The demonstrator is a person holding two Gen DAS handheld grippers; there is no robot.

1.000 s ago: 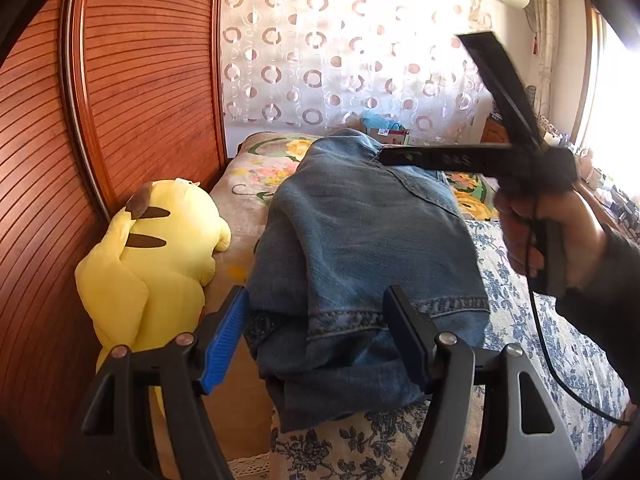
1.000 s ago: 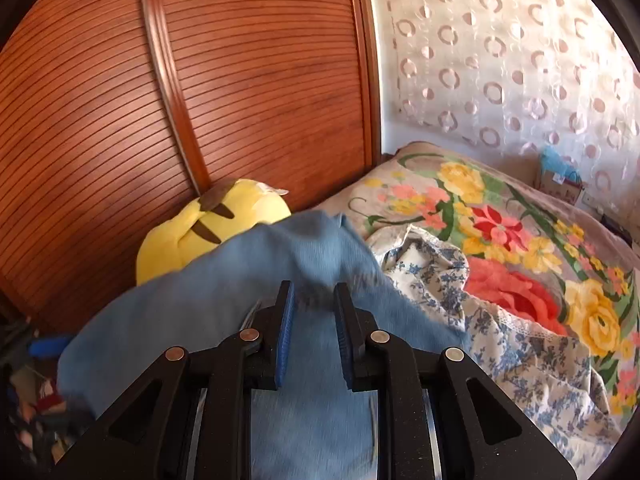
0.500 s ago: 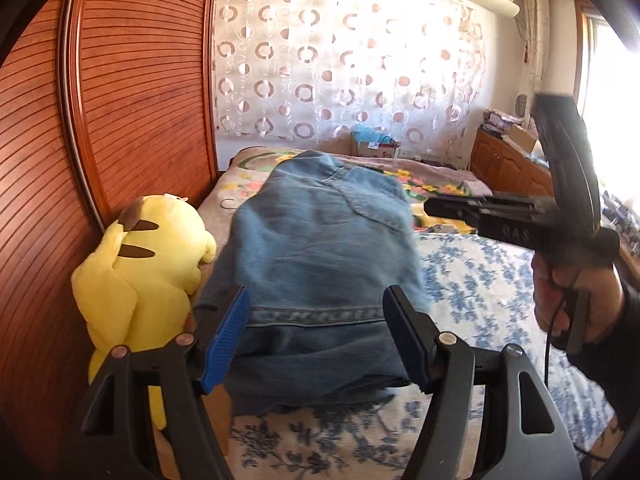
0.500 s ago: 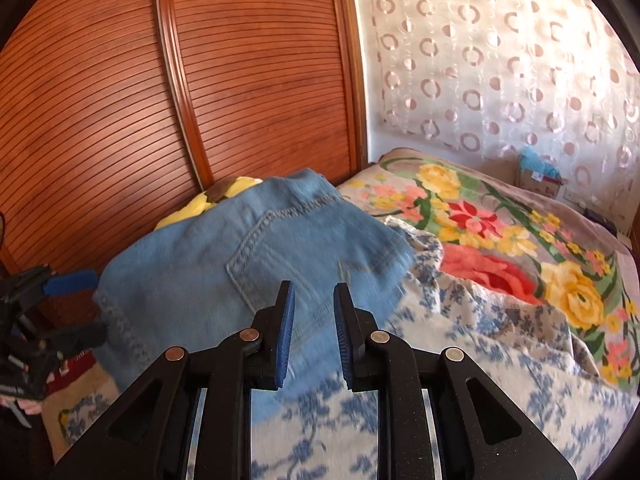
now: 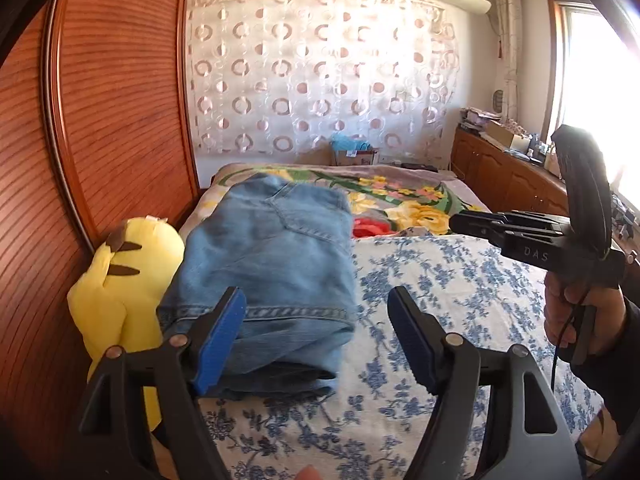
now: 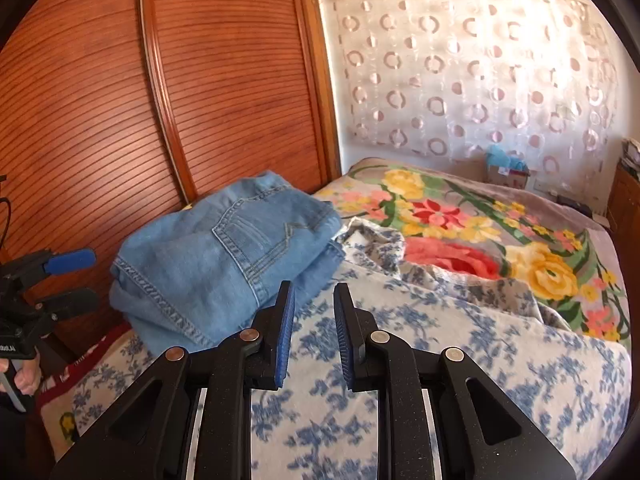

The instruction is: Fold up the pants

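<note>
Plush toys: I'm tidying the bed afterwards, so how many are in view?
1. A yellow plush toy sits between the folded jeans and the wooden wardrobe doors. The jeans hide it in the right wrist view; others may be hidden.

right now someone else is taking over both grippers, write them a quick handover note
Left gripper: jaws wide apart, just been opening further, nothing between them; the pants lie beyond its tips, untouched.
Right gripper: jaws narrowly apart, empty, over the blue floral sheet beside the pants.
Folded jeans: a compact stack on the bed's left side, next to the yellow plush toy and the wooden sliding door, back pocket on top.
Done: the jeans look folded and released.
Left: perhaps square up the loose lower layers at the near edge; otherwise nothing obvious.
</note>
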